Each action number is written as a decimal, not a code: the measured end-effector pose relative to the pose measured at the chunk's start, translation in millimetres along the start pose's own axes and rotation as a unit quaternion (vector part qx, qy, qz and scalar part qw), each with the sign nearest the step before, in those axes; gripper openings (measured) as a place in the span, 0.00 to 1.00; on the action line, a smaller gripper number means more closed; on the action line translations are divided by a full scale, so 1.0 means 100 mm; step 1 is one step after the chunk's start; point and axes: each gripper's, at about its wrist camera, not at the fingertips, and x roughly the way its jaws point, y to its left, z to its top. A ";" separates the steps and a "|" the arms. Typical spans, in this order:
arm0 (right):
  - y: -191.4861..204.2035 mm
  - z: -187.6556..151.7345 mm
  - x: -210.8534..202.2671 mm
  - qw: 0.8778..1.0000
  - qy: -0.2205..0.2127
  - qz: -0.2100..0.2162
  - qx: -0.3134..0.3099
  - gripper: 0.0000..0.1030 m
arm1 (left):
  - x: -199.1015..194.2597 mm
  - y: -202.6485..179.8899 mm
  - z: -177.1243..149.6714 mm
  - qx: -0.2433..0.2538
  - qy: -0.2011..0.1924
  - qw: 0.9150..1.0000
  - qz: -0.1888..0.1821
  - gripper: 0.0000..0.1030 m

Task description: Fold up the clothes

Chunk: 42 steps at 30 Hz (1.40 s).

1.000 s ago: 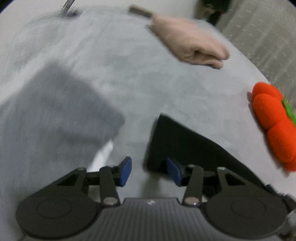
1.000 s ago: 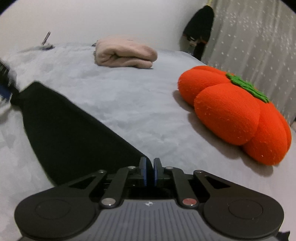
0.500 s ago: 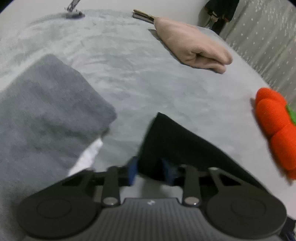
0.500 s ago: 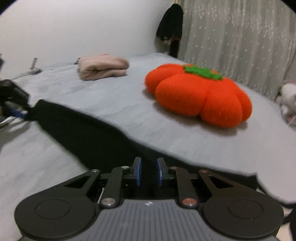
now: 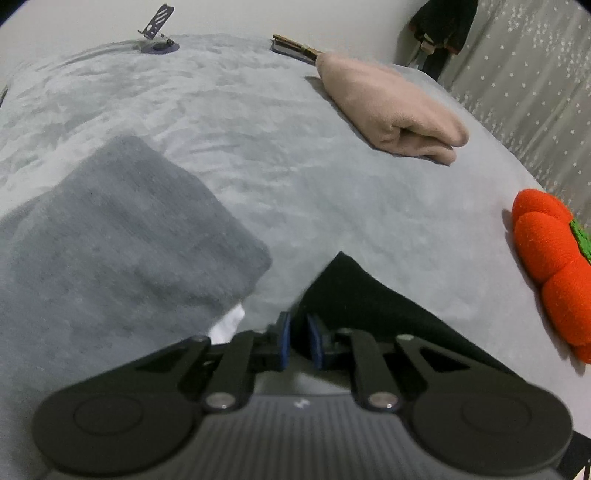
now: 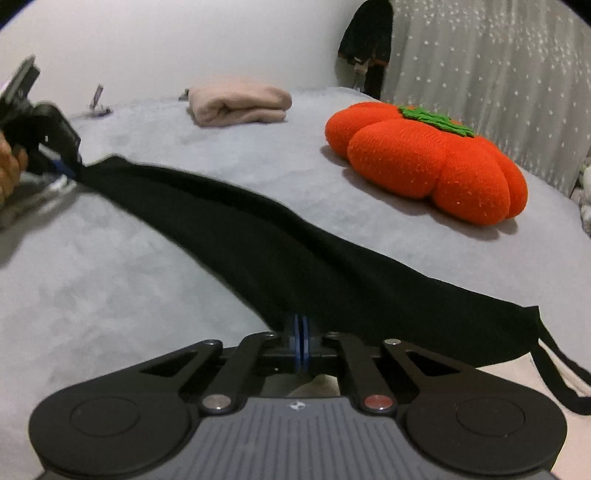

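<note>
R gripper: nearest in right wrist view; blue pads pressed together w/ hardly any gap, pinching near edge of black cloth. Jaws have just been closing, cloth between them.
L gripper: nearest in left wrist view; blue pads narrow, slim gap, black cloth's corner sits in it. Jaws have just been closing on that corner. Also seen far left in right wrist view, w/ part of a hand on it.
Black cloth: long dark strip on the bed, stretched between both grippers; runs from L gripper at left-back to R gripper at front. Right end hangs past bed edge, thin strap trailing off it. Looks flat, lightly taut; whether it's lifted off the bed, can't tell.
Bed: pale grey plush cover, holds everything.
Grey towel: folded, thick, just left of L gripper; white bit peeks out under its near corner.
Pumpkin cushion: orange w/ green top, right of the cloth, apart from it.
Pink cloth: folded bundle, farther back, mid bed, well apart from black cloth.
Phone stand: far back-left edge of bed, dark, tilted plate.
Flat item: behind pink cloth, too small to tell what.
Dark garment: hangs at far wall, next to curtain w/ small star dots.
</note>
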 end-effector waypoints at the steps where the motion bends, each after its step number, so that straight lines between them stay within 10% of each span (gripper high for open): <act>1: -0.01 0.00 0.00 1.000 0.000 0.004 0.004 0.05 | -0.02 -0.01 0.00 0.007 -0.006 1.000 0.006 0.11; 8: 0.06 -0.05 0.13 1.000 0.009 -0.015 -0.011 0.09 | 0.15 -0.20 -0.09 0.088 -0.027 0.995 0.047 0.12; 28: 0.19 0.04 0.12 0.999 -0.031 0.031 0.005 0.24 | -0.20 -0.28 -0.01 0.084 -0.085 0.993 0.021 0.28; 34: 0.38 0.11 0.34 0.999 -0.001 0.034 -0.002 0.25 | -0.04 -0.58 -0.20 0.140 -0.059 0.988 -0.038 0.35; 42: 0.32 0.14 0.25 0.998 0.005 0.056 0.009 0.25 | 0.21 -0.71 -0.37 0.191 -0.028 0.981 0.002 0.44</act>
